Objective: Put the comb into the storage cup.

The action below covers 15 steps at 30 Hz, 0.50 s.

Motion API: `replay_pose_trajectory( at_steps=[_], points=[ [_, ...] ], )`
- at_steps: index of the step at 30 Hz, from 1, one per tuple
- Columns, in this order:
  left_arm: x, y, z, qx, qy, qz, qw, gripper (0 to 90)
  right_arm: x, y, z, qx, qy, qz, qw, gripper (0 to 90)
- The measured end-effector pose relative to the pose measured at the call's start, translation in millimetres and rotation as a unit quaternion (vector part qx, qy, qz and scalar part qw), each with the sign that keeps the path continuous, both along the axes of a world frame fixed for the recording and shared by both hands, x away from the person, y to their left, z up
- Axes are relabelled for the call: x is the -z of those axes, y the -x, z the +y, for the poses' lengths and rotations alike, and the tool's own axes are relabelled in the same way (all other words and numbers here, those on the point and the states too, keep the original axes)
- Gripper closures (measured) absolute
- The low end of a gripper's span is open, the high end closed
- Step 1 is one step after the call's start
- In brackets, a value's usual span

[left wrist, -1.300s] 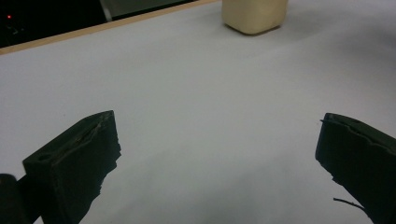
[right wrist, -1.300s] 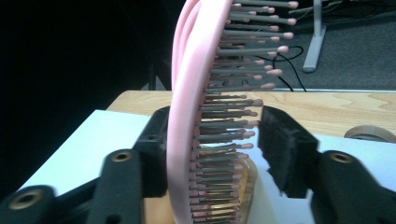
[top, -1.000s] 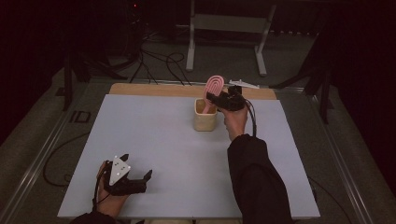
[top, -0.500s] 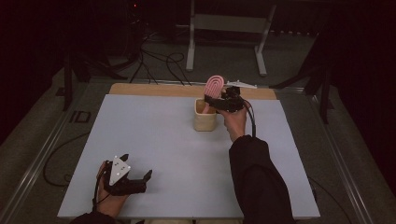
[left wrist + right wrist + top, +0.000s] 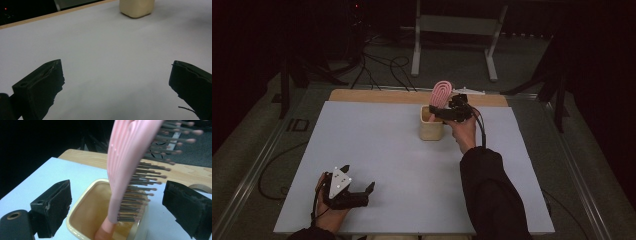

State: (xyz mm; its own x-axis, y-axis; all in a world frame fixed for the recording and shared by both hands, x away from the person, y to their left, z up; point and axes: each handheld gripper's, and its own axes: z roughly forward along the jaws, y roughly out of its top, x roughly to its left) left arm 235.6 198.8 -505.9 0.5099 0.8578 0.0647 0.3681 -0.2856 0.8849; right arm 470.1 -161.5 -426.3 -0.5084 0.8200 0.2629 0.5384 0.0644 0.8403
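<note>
Black jaws of the left gripper (image 5: 362, 192) stand wide apart over bare table (image 5: 377, 150) at the near edge, nothing between them; in the left gripper view their lower parts are cut off by the frame, and the cream cup (image 5: 136, 8) far ahead loses its top to the upper edge.

Farther off, the right gripper (image 5: 117, 202) is at the cup (image 5: 432, 124) near the table's far side. Its jaws have just been opening and now stand spread, with the pink hairbrush (image 5: 127, 167) between them but touched by neither pad. The brush stands handle-down in the cup (image 5: 85, 220), leaning, its bristles facing the jaw at the right of the right gripper view. The handle's end is hidden inside the cup, and the brush head runs out of that view at the top. In the high view the brush head (image 5: 441, 93) rises above the cup, partly masked by the gripper (image 5: 437, 114) and the hand (image 5: 464, 131) behind it.
</note>
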Motion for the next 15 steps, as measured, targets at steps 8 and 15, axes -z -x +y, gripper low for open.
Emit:
replay_pose_trajectory(
  at_steps=[8,15],
  points=[
    [0.0,0.1,-0.1,0.0,0.0,0.0,1.0,0.3,-0.5,5.2,2.9,-0.012,0.027,-0.005,0.9996,8.6],
    [0.2,0.1,-0.3,0.0,0.001,0.0,1.0,0.3,2.8,8.8,-2.1,-0.014,0.027,-0.003,0.9995,8.6]
  ],
)
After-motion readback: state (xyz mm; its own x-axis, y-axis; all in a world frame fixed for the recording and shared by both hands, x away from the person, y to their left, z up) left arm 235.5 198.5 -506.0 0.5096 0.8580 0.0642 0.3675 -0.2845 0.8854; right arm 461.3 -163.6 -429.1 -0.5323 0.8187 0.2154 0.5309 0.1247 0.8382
